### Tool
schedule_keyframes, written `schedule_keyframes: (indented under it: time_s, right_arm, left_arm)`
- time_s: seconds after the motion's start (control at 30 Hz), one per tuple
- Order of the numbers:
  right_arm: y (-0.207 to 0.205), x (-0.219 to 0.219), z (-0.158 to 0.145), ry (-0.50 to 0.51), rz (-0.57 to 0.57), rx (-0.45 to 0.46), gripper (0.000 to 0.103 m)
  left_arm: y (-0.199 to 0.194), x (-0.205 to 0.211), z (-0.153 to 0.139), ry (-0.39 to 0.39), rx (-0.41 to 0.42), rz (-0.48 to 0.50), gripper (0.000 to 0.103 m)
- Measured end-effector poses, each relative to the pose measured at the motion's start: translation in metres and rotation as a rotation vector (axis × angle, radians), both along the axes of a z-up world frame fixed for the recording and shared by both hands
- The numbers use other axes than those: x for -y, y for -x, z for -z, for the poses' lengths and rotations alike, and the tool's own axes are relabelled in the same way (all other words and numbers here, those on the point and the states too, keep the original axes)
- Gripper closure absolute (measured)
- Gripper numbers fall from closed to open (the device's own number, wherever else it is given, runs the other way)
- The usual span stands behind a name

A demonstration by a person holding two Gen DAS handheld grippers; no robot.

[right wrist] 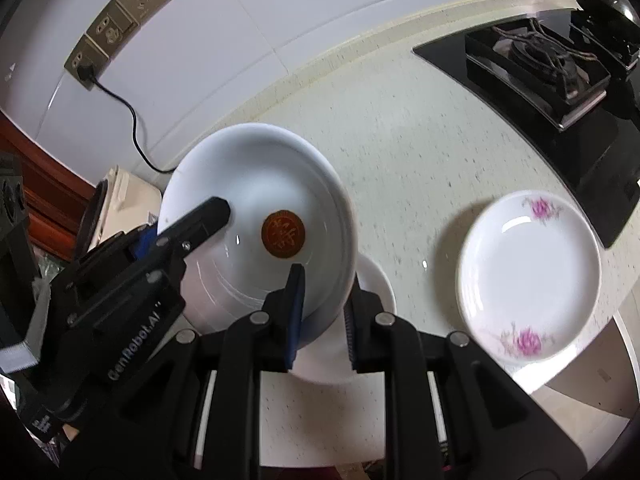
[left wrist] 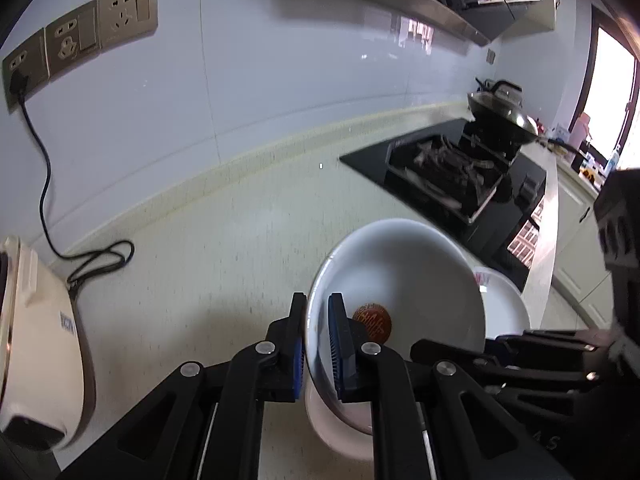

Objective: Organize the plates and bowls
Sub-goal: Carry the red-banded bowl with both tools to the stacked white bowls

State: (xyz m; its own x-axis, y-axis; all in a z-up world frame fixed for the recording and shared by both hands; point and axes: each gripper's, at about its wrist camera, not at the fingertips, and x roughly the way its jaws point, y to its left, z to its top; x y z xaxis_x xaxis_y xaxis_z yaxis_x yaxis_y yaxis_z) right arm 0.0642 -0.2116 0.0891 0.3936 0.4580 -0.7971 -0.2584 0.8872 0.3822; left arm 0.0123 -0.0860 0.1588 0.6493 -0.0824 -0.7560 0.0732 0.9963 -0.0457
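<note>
White bowl (right wrist: 256, 216) clamped at its rim by both tongs above the table (right wrist: 400, 140).
Left tongs (left wrist: 318, 344) and right tongs (right wrist: 322, 312) each pinch the rim; only a red seal shows inside; a floral plate (right wrist: 530, 276) lies right, empty; the bowl's underside is hidden.

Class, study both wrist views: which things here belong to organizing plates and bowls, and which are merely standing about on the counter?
Belongs to the job:
- white bowl, rim pinched by the left gripper and right gripper
- white dish beneath it
- flowered plate

Just standing about:
- gas stove
- wok
- wall sockets
- black cable
- cream appliance
</note>
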Motion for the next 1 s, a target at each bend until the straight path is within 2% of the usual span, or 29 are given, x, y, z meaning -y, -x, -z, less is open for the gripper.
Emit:
schedule_keyframes:
  time_s: [0.47,0.77,1.0]
  right_arm:
    - [0.023,0.003,0.047,0.054,-0.027,-0.08,0.081]
    - [0.03,0.003,0.042,0.106,-0.033,-0.035,0.079]
    - [0.036,0.003,0.042,0.119,-0.041,-0.007,0.079]
  left_arm:
    - [0.029,0.002,0.049,0.033,-0.111,0.006,0.092]
    - [0.031,-0.005,0.068,0.082,-0.143,0.01,0.091]
    - [0.033,-0.002,0.068,0.062,-0.132,0.019,0.09]
